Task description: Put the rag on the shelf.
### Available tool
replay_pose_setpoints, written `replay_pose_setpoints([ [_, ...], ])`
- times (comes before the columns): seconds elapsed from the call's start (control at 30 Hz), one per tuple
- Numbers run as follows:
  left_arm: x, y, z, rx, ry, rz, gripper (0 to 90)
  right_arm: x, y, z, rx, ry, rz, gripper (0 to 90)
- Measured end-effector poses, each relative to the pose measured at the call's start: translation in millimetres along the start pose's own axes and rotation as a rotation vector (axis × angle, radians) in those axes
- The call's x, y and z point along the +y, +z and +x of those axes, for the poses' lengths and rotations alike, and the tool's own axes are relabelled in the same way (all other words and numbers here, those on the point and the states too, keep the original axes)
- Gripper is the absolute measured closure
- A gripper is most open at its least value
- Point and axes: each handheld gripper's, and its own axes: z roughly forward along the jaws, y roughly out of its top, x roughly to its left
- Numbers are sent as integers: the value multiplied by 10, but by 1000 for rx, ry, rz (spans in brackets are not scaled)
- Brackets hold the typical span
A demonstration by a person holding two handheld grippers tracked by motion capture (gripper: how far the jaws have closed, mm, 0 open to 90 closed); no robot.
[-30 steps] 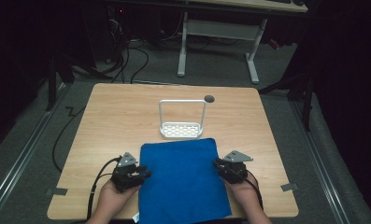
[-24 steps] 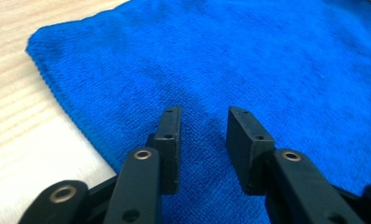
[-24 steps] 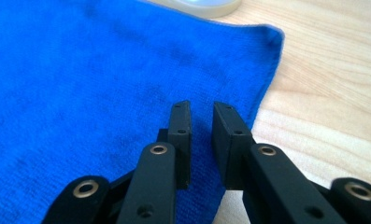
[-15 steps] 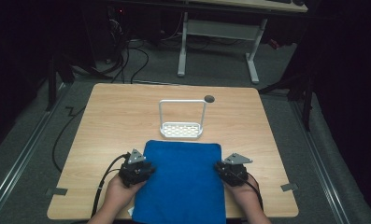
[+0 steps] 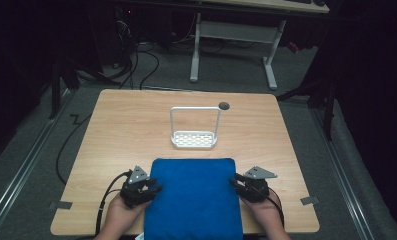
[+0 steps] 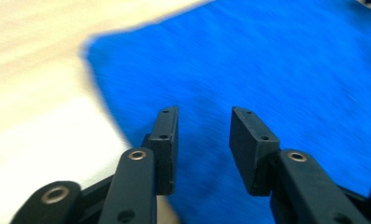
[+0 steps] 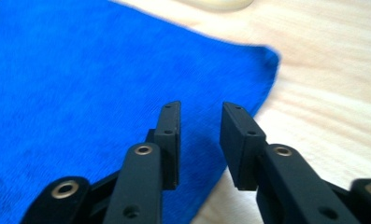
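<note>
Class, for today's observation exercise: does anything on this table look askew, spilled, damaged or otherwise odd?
Nothing stands out. The blue cloth lies flat and square on the table, its near edge hanging over the front. The white rack stands upright behind it. The left gripper and right gripper flank the cloth, jaws apart.

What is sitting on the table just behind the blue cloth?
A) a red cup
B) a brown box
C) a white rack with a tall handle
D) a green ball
C: in the high view a white rack with a tall looped handle stands on the table just beyond the far edge of the blue cloth.
</note>
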Motion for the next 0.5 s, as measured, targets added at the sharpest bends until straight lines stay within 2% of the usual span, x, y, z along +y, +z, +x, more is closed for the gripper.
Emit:
replay_pose_setpoints([
  [0.07, 22, 4, 94, 30, -21, -26, 600, 0, -22, -31, -10, 14, -18, 664],
  [0.13, 48, 26, 188, 38, -54, -48, 558, -6, -22, -59, -23, 19, -25, 665],
  [0.17, 48, 26, 188, 38, -54, -48, 537, -6, -22, -59, -23, 19, -25, 665],
  [0.2, 84, 61, 254, 46, -83, -58, 516, -12, -14, -92, -31, 29, -28, 665],
  [0.23, 95, 80, 273, 55, -88, -70, 506, -12, -12, -101, -35, 29, -29, 665],
  [0.37, 166, 208, 344, 88, -103, -38, 504, -1, -15, -125, -42, 36, -32, 693],
  [0.5, 241, 286, 401, 99, -124, -39, 537, 5, -27, -140, -47, 37, -35, 704],
])
